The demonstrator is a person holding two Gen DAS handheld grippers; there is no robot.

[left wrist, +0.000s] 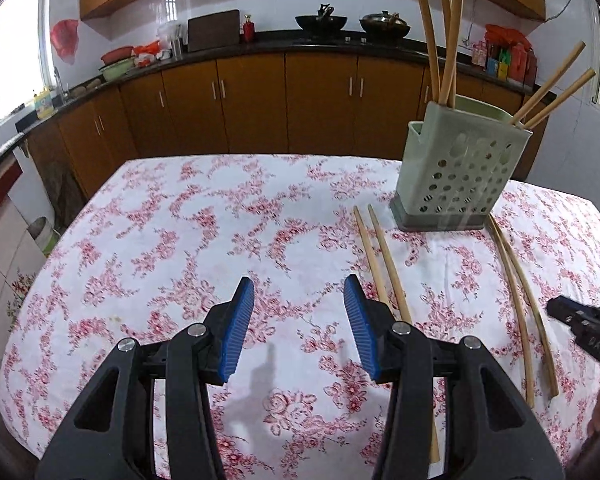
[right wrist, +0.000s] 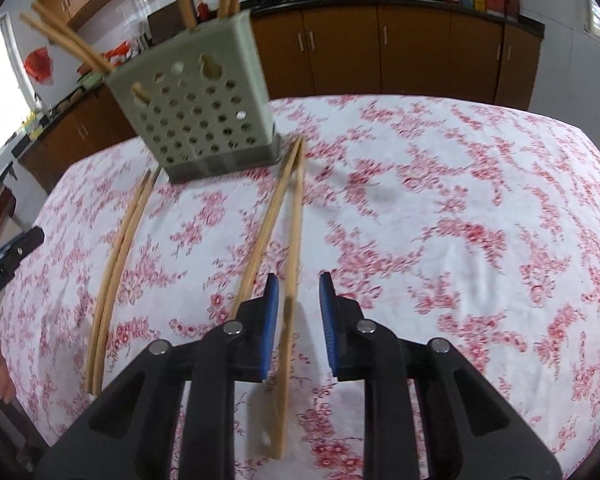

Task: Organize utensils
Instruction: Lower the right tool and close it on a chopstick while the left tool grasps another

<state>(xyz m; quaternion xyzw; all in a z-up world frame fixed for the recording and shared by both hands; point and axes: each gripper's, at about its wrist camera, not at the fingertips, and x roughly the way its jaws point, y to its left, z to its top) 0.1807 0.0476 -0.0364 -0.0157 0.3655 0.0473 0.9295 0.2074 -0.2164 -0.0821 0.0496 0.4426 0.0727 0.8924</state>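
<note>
Bamboo chopsticks lie in two pairs on my floral tablecloth (left wrist: 220,216), one pair on each side of a pale green perforated holder (left wrist: 456,176).

Left wrist view: my left gripper (left wrist: 299,320) hangs over bare cloth, its blue pads (left wrist: 240,328) standing well apart with nothing between them. The left pair (left wrist: 380,264) runs from just beside the holder's base down past the right-hand finger, which hides its lower part. The right pair (left wrist: 520,300) lies farther right, curved, with the black tip of my right gripper (left wrist: 572,316) near it. Five more chopsticks (left wrist: 444,40) stand in the holder, three near-upright and two leaning right.

Right wrist view: my right gripper (right wrist: 299,312) sits low over the right pair (right wrist: 284,224). One stick passes between the narrowly parted pads; the other runs behind the left-hand finger. The picture is blurred here, so contact between pads and stick cannot be told; a gap shows on the right side of the stick. The left pair (right wrist: 120,264) lies apart to the left, beside the tip of my left gripper (right wrist: 12,252). The holder (right wrist: 196,108) stands at the far ends of both pairs.
</note>
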